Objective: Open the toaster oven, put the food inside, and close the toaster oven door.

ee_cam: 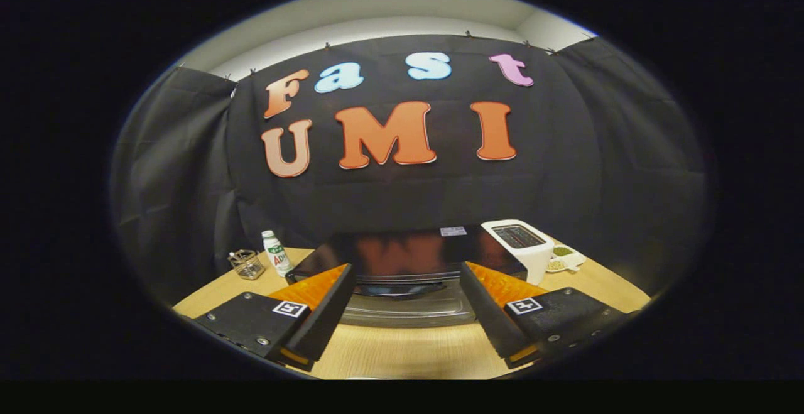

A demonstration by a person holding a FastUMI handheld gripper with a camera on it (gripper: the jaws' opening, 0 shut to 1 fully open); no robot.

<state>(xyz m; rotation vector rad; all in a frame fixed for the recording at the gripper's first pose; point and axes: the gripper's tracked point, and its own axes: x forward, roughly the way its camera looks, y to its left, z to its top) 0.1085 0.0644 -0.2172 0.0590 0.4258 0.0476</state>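
**Toaster oven dead ahead of spread fingers**

Gripper [407,313] held wide open, gripping nothing; toaster oven [407,263] on the wooden table [402,354], just beyond the fingertips, centred between them; long axis crosswise to the fingers, glossy black top up, glass door facing the gripper.

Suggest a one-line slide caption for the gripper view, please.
Open tool poised above the closed toaster oven on the wooden table.
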